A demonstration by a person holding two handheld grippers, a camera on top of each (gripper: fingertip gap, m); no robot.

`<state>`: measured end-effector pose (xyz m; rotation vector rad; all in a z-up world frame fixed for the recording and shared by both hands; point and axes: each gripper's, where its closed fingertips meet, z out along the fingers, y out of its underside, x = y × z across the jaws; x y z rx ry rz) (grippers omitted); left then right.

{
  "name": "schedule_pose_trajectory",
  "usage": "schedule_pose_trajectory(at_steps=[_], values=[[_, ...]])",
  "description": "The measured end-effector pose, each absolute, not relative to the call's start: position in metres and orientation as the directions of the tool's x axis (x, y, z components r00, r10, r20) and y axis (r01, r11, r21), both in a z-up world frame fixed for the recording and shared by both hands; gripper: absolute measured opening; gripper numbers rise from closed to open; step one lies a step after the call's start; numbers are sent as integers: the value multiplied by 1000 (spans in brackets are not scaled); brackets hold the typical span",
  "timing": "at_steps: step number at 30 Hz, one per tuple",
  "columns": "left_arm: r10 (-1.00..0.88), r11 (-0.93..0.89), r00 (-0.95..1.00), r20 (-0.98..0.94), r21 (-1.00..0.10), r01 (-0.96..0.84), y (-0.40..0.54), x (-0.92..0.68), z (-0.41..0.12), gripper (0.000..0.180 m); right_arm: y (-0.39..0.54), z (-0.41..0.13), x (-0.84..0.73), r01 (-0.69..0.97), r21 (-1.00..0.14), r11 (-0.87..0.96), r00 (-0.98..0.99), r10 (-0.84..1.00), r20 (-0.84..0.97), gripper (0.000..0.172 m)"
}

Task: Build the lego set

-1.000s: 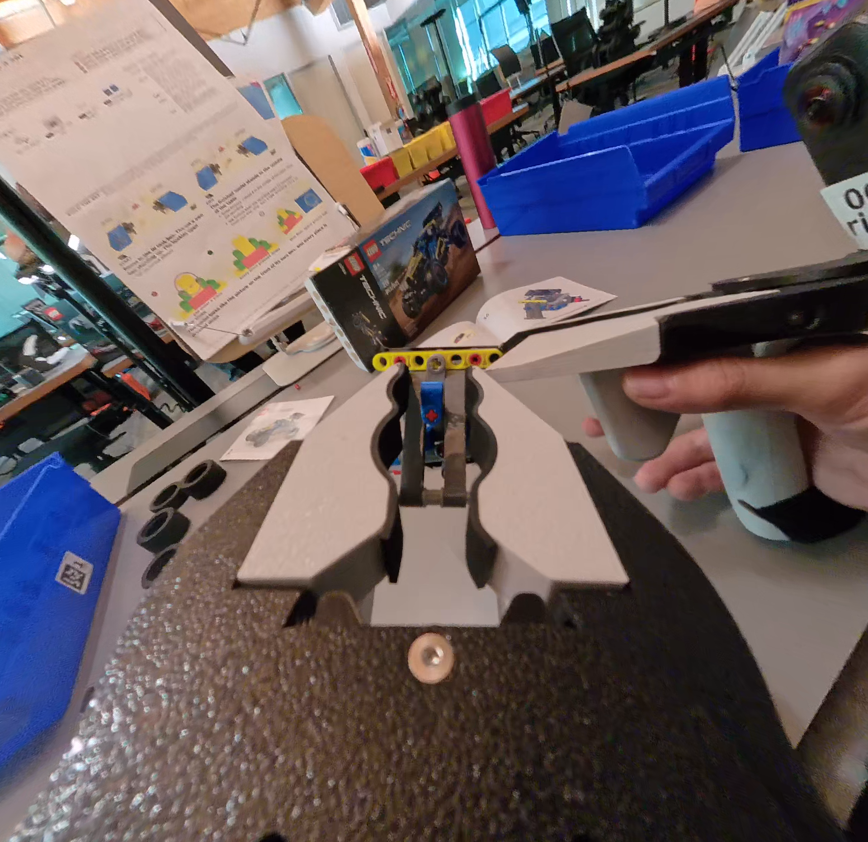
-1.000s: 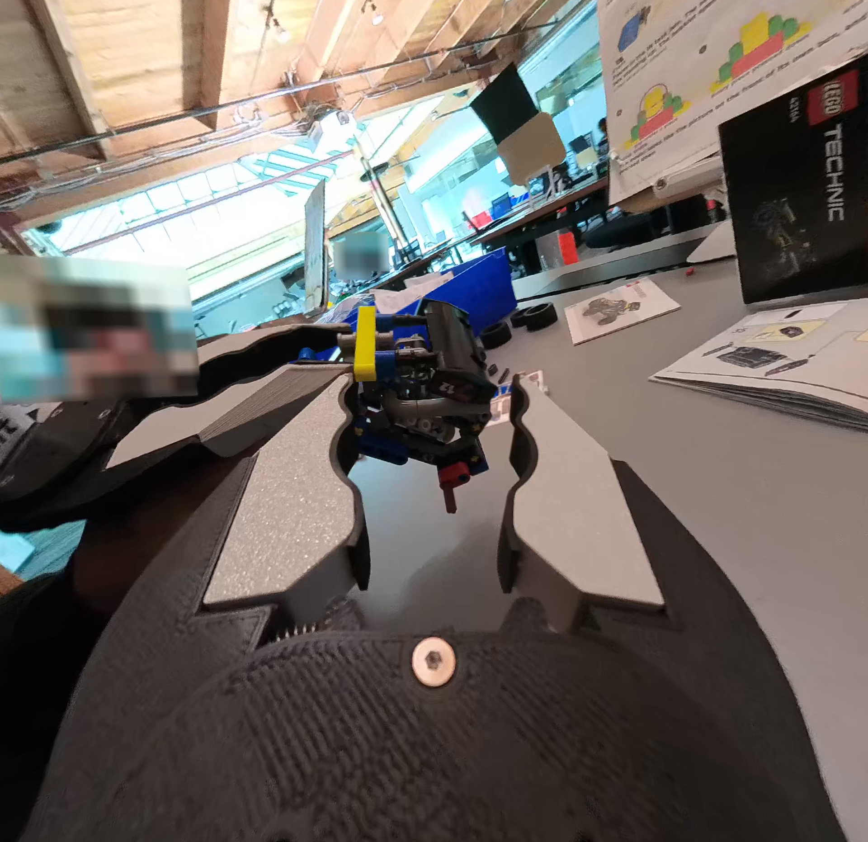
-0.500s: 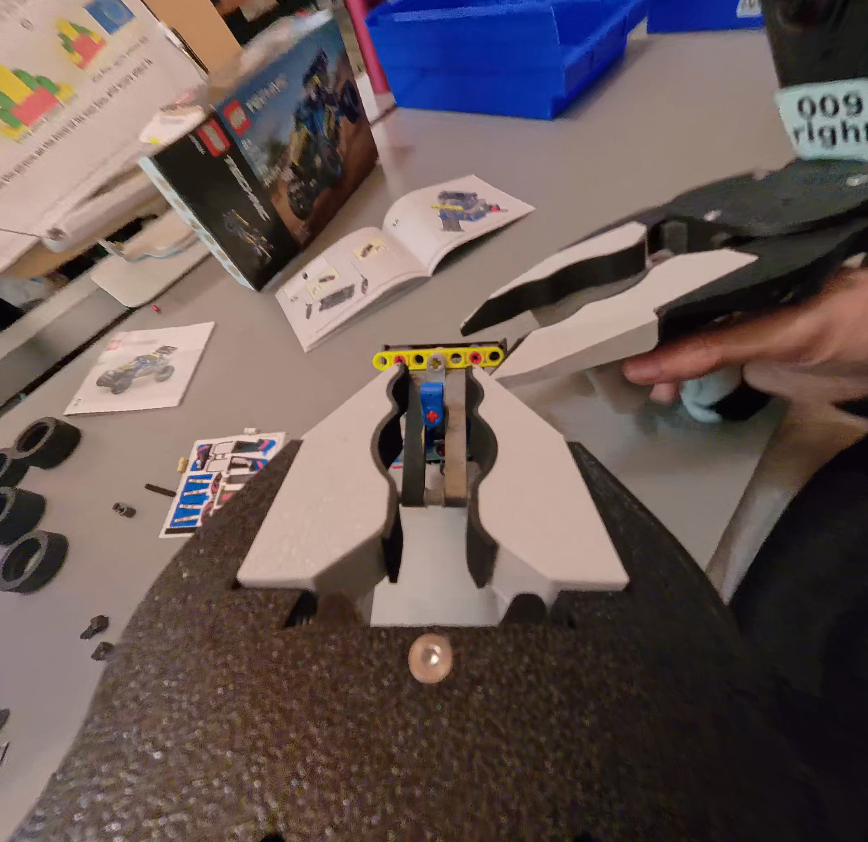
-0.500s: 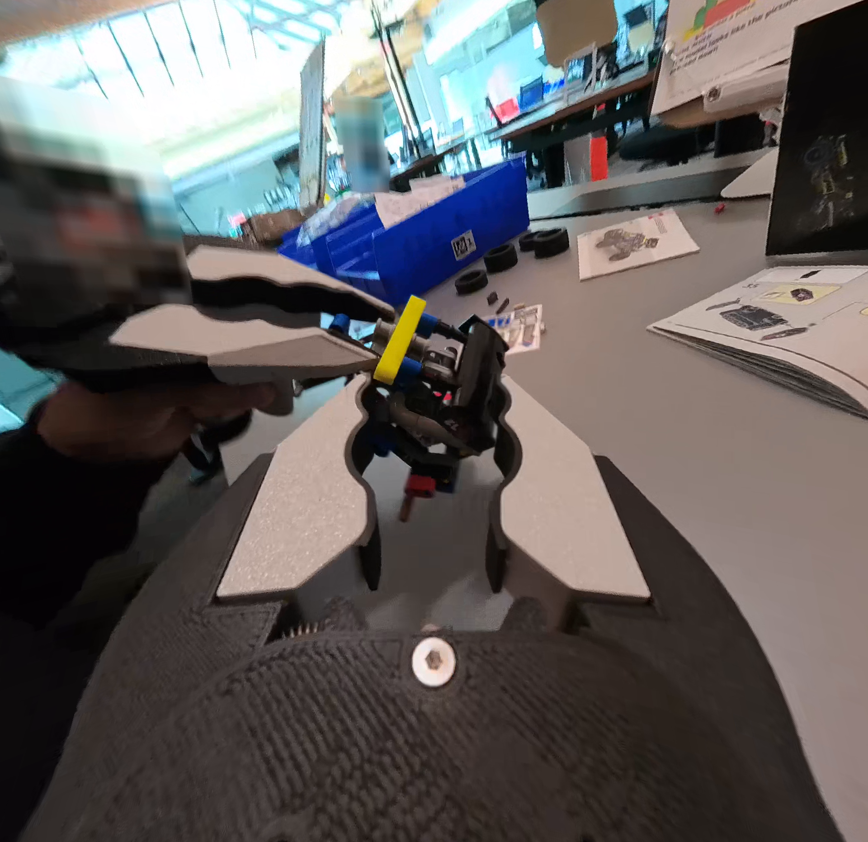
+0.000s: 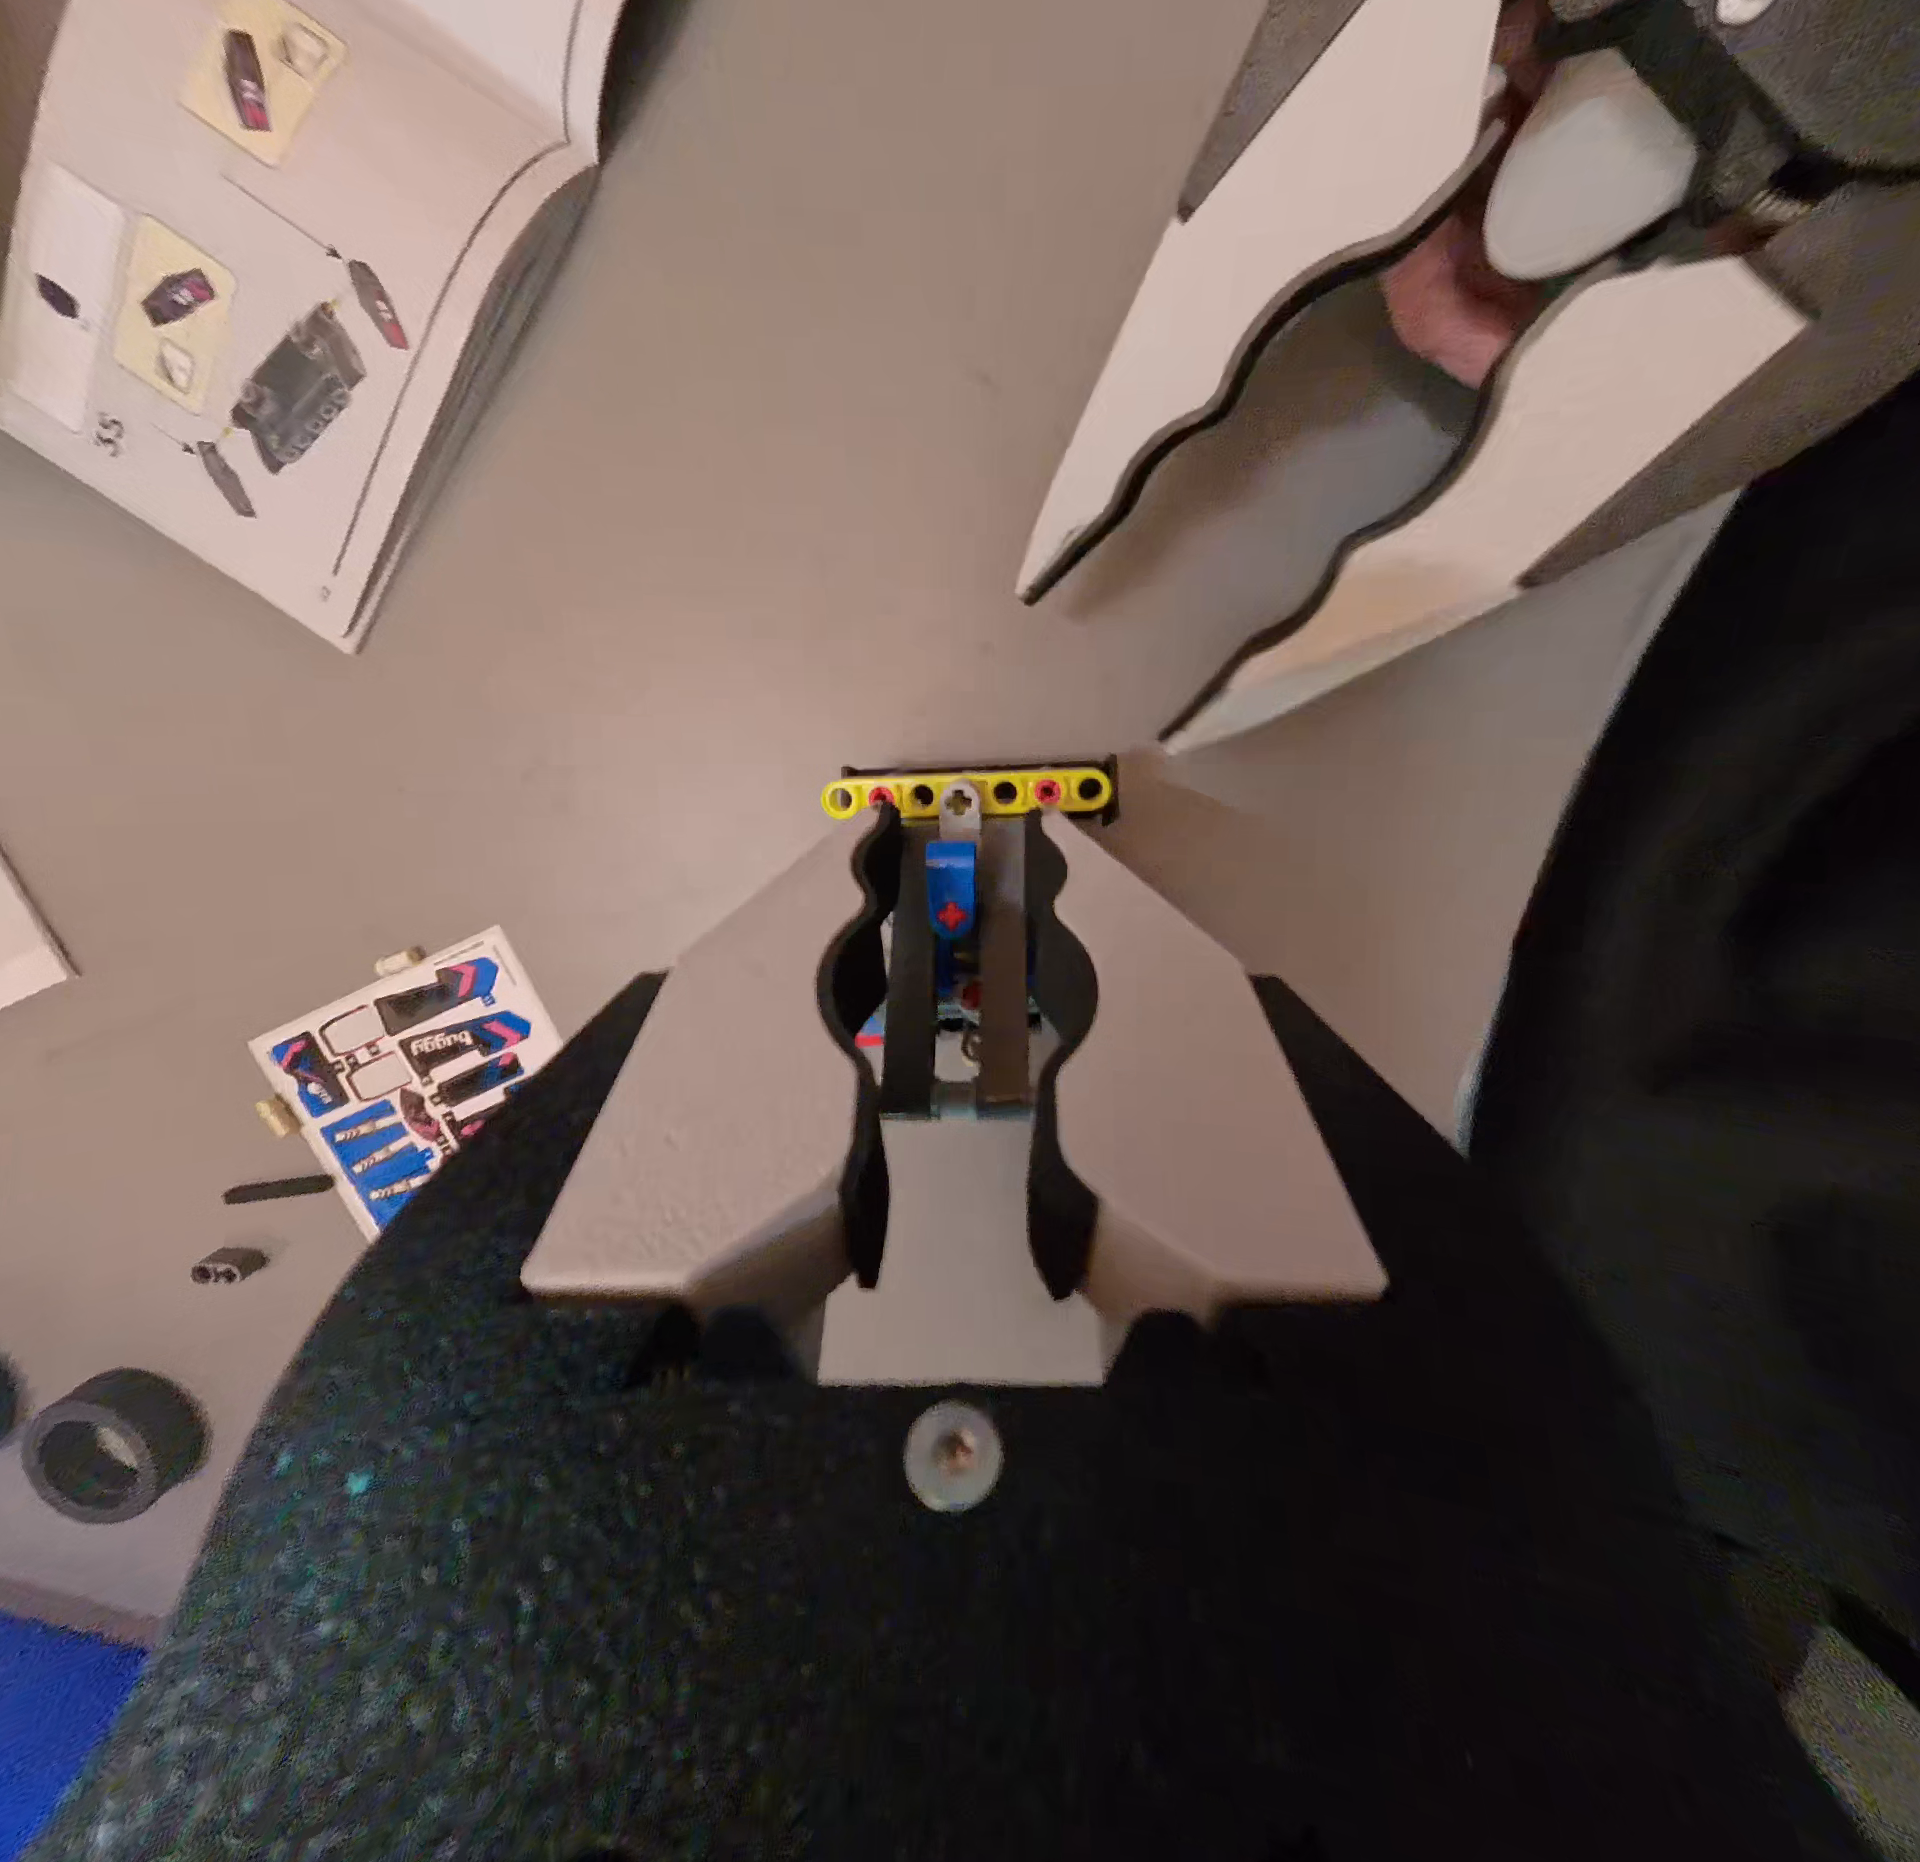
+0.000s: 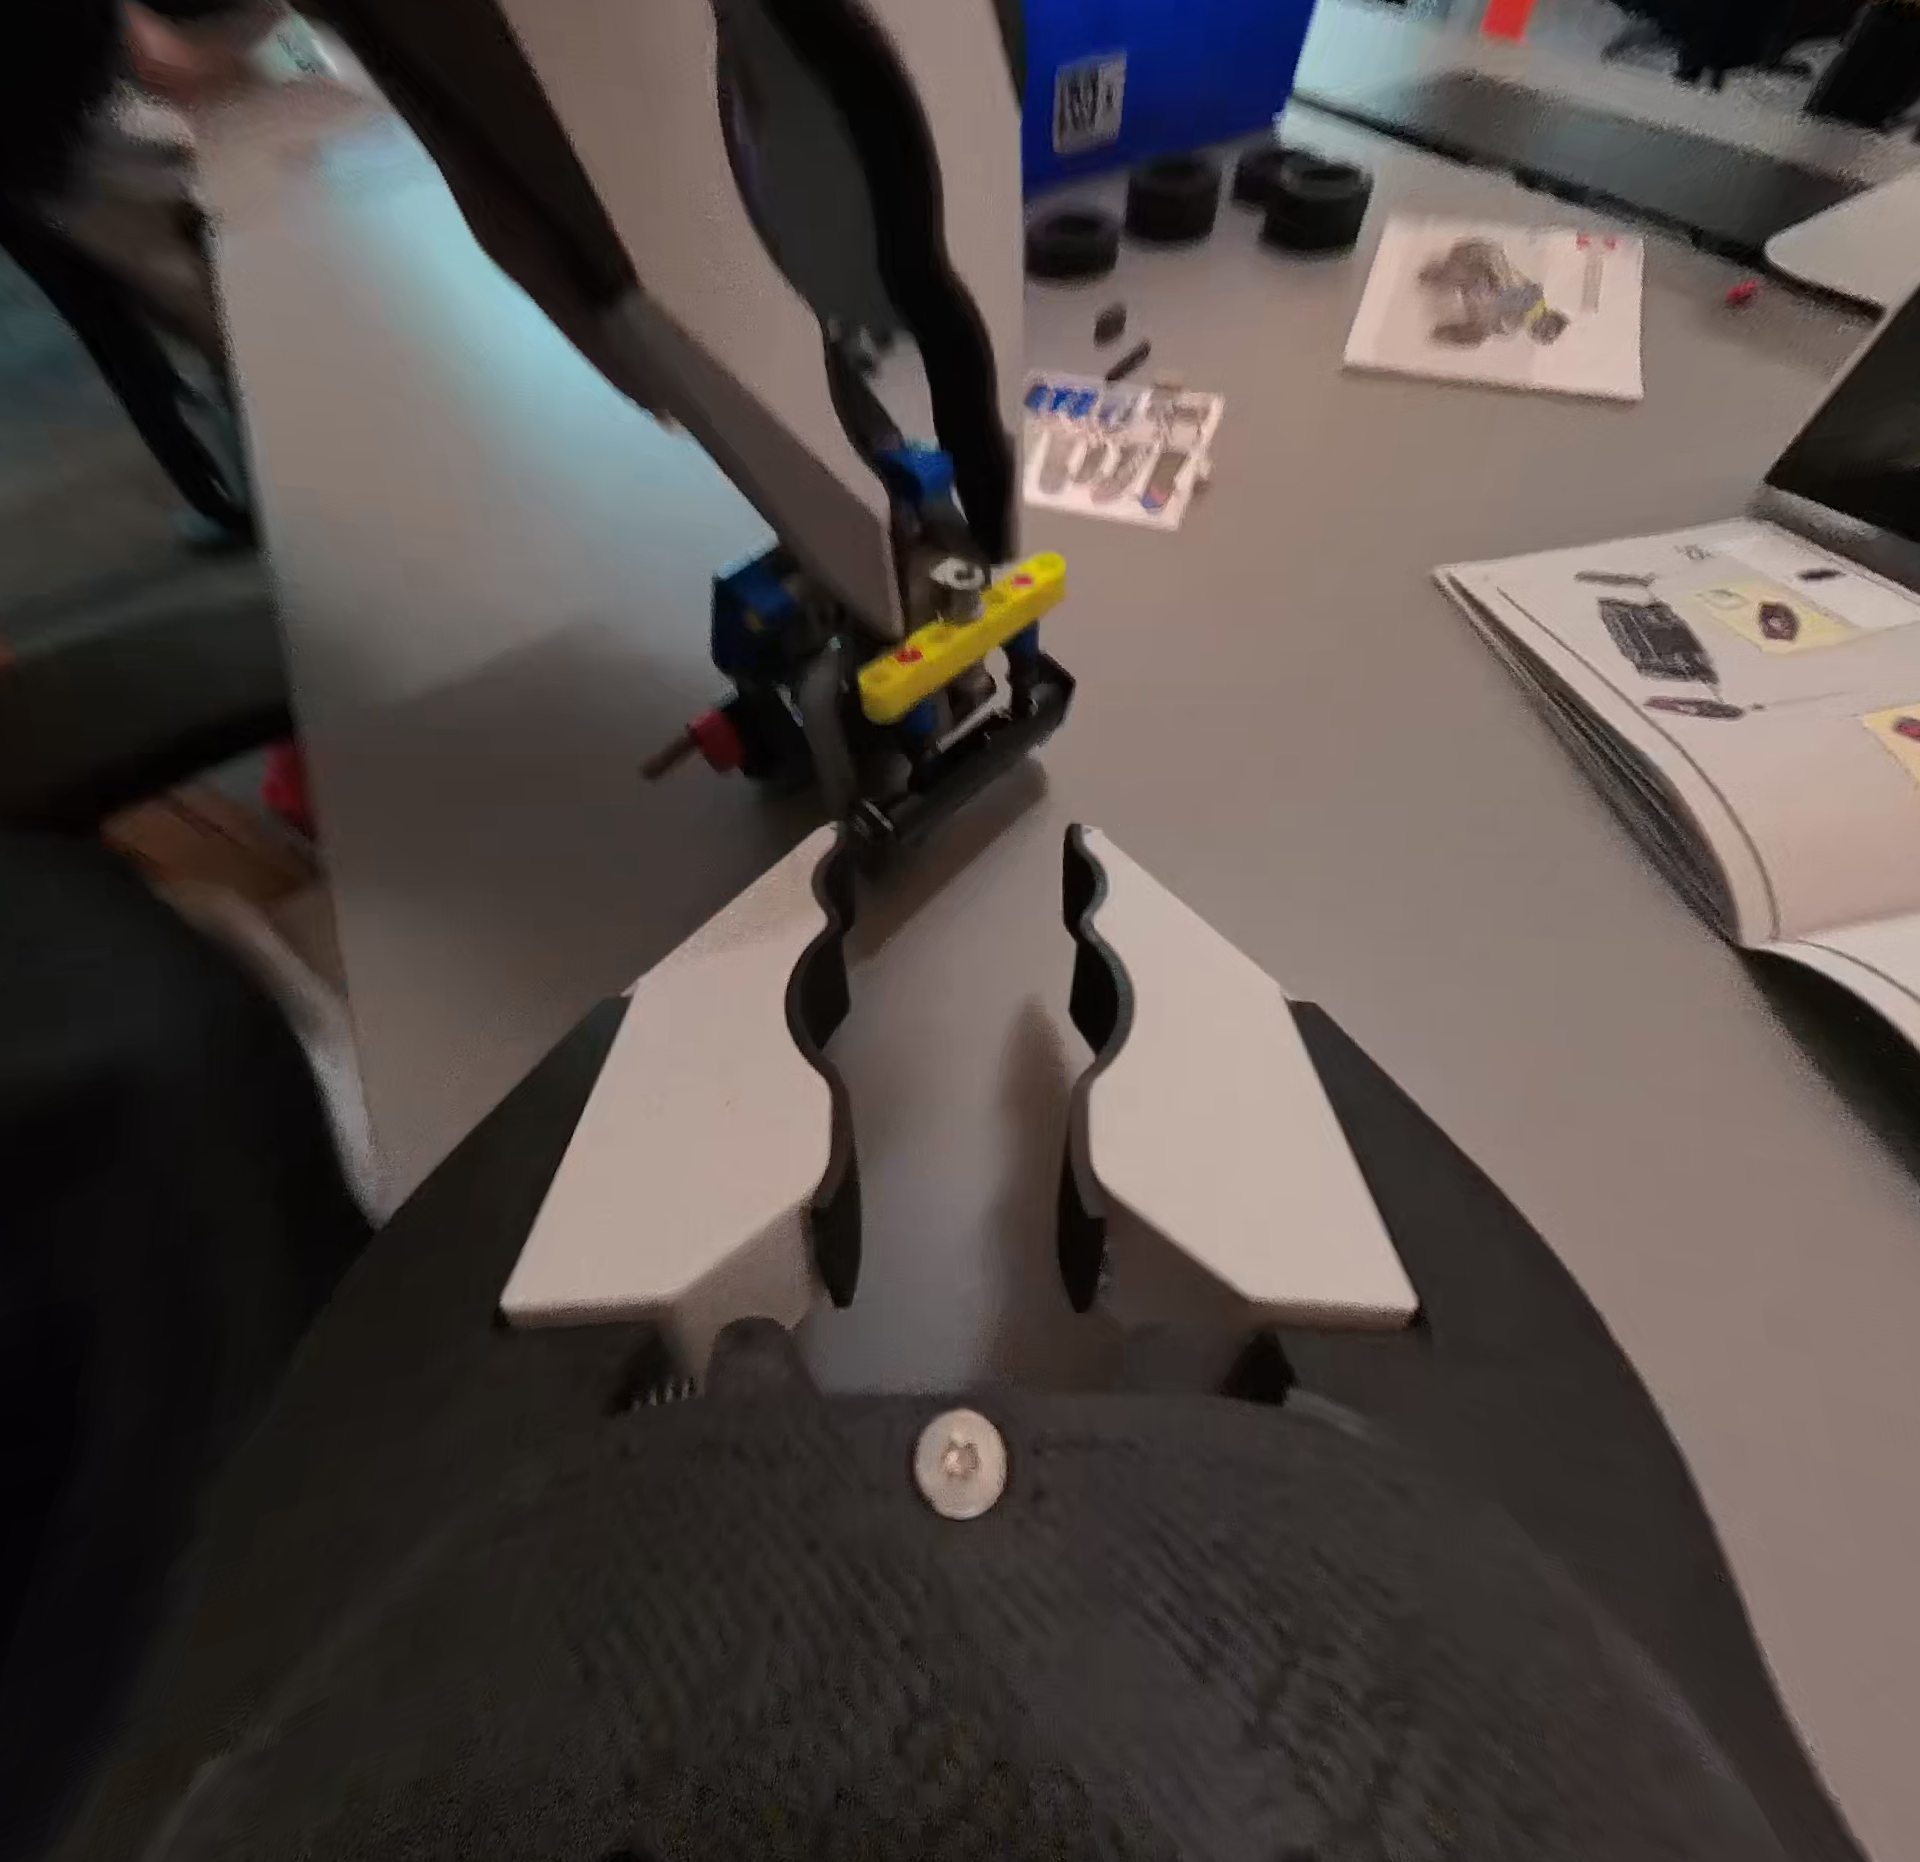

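Note:
My left gripper (image 5: 958, 846) is shut on a small brick-built assembly (image 5: 951, 877) of blue, black and grey parts with a yellow holed beam (image 5: 1003, 794) across its front. It points down and holds the assembly against the grey table (image 5: 727, 565). In the right wrist view the left gripper (image 6: 935, 555) comes down from above onto the assembly (image 6: 914, 669). My right gripper (image 6: 956, 856) is open and empty, with its left fingertip (image 6: 821, 877) close to the assembly's black lower edge. The right gripper also shows in the left wrist view (image 5: 1101, 659).
An open instruction booklet (image 6: 1714, 721) lies to the right and also shows in the left wrist view (image 5: 260, 254). A sticker sheet (image 6: 1122, 451), a leaflet (image 6: 1496, 306), several black tyres (image 6: 1195, 202), small black pins (image 5: 229, 1264) and a blue bin (image 6: 1143, 46) lie beyond. Some 4 cm of space lies between my two pairs of fingers.
My left gripper has tipped down and brought the assembly from the air to the table. My right jaws have narrowed and drawn back; the assembly no longer sits between them.

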<state>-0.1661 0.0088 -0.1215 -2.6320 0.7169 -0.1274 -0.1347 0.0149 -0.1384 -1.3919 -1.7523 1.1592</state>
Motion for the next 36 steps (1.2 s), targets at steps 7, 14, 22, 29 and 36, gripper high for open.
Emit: schedule_pose_trajectory(at_steps=[7,14,22,29,36], values=[[-559,-783,829,-18,-320,-534,10,-166,-126,20,27,-137,-146,403,-907,123,-253,967,19,35],[-675,-620,724,-143,-421,-661,25,-152,-121,20,20,-124,-151,308,-939,156,-410,912,17,49],[-796,-463,581,-172,-445,-766,33,-143,-121,20,17,-127,-155,223,-917,331,-620,774,129,67],[-814,-454,561,-153,-436,-777,33,-141,-121,20,20,-128,-153,213,-924,317,-606,785,129,58],[-829,-485,544,-131,-314,-816,34,-140,-125,21,22,-134,-153,225,-907,355,-590,791,163,58]])
